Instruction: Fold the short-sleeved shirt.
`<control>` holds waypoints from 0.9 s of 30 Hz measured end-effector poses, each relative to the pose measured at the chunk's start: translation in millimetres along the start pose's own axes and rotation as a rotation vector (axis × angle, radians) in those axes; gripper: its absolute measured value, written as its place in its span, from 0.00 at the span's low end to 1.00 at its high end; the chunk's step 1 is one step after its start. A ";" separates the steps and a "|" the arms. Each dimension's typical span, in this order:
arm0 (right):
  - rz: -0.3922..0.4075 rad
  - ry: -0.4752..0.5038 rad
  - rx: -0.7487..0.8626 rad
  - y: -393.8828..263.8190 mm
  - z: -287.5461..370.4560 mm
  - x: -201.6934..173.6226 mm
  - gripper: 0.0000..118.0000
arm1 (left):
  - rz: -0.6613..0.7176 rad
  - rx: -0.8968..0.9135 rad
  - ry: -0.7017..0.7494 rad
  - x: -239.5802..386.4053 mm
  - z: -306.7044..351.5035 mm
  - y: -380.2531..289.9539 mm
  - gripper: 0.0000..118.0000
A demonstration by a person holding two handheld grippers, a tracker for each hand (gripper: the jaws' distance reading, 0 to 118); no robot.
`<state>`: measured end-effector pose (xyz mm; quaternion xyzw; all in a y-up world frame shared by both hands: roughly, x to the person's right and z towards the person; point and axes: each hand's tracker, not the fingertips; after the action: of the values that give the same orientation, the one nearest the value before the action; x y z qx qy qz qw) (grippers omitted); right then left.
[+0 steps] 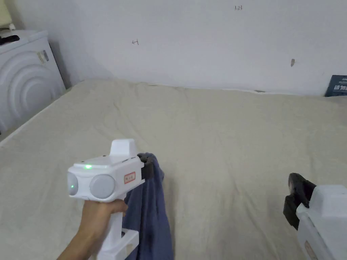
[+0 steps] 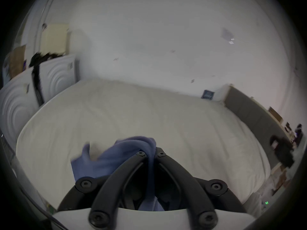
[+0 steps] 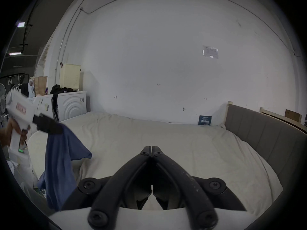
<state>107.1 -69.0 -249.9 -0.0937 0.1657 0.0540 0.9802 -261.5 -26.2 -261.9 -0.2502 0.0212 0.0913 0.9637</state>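
Note:
A blue short-sleeved shirt (image 1: 149,216) hangs bunched from my left gripper (image 1: 146,166), lifted above the near left part of the bed. The left gripper view has the cloth (image 2: 116,157) pinched between both jaws of the left gripper (image 2: 150,152). The right gripper view shows the shirt (image 3: 61,160) dangling from the left gripper (image 3: 54,129) at far left, one sleeve sticking out. My right gripper (image 1: 294,189) is at the lower right over the bed, apart from the shirt. Its jaws (image 3: 152,148) are shut together with nothing between them.
A beige sheet covers the wide bed (image 1: 220,135), which runs to a white wall (image 1: 203,40). White appliances (image 1: 23,84) stand at the bed's left end. A grey padded headboard (image 3: 265,134) bounds the right end. A dark blue card (image 1: 337,86) leans on the wall.

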 end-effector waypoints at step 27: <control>-0.044 -0.269 0.013 -6.0 77.6 96.6 0.01 | -0.331 -0.477 -0.313 220.6 -132.6 -139.3 0.06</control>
<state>223.1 -52.0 -209.2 -0.0828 0.0309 0.0435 0.9951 -18.1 -173.8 -330.3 -0.4516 -0.1902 -0.0266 0.8713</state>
